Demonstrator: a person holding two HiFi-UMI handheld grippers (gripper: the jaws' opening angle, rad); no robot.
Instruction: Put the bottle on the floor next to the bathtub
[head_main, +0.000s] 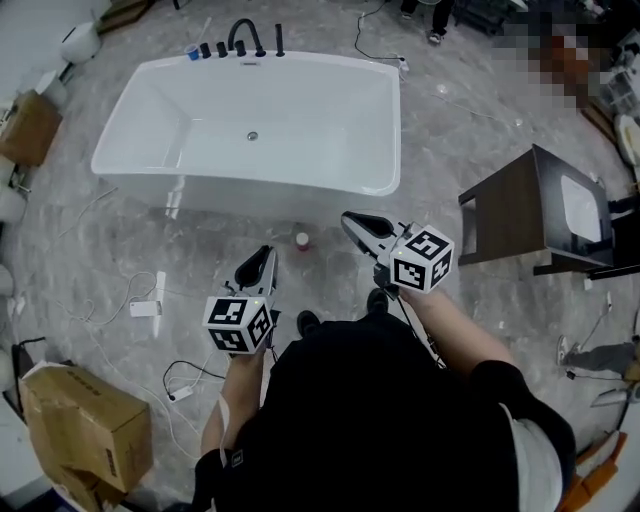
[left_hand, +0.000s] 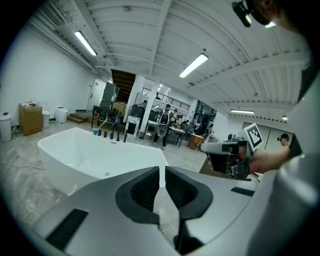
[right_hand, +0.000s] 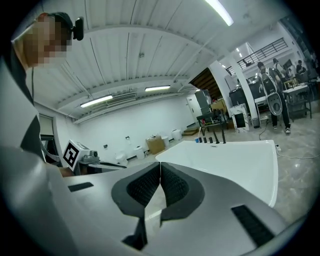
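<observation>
A small bottle with a red cap (head_main: 302, 240) stands upright on the grey floor, close to the near wall of the white bathtub (head_main: 250, 190). My left gripper (head_main: 267, 253) hangs just left of the bottle, above it, jaws shut and empty. Just right of the bottle, my right gripper (head_main: 349, 219) is also shut with nothing in it. In the left gripper view the shut jaws (left_hand: 162, 170) point at the bathtub (left_hand: 95, 155), and the bottle is hidden. The right gripper view shows shut pads (right_hand: 159, 167) and the bathtub (right_hand: 235, 157).
A black faucet set (head_main: 245, 38) stands on the tub's far rim. A dark cabinet (head_main: 540, 205) is at the right, a cardboard box (head_main: 85, 420) at the lower left. Cables and a white power strip (head_main: 146, 306) lie on the floor to the left. My shoes (head_main: 308, 322) are below the grippers.
</observation>
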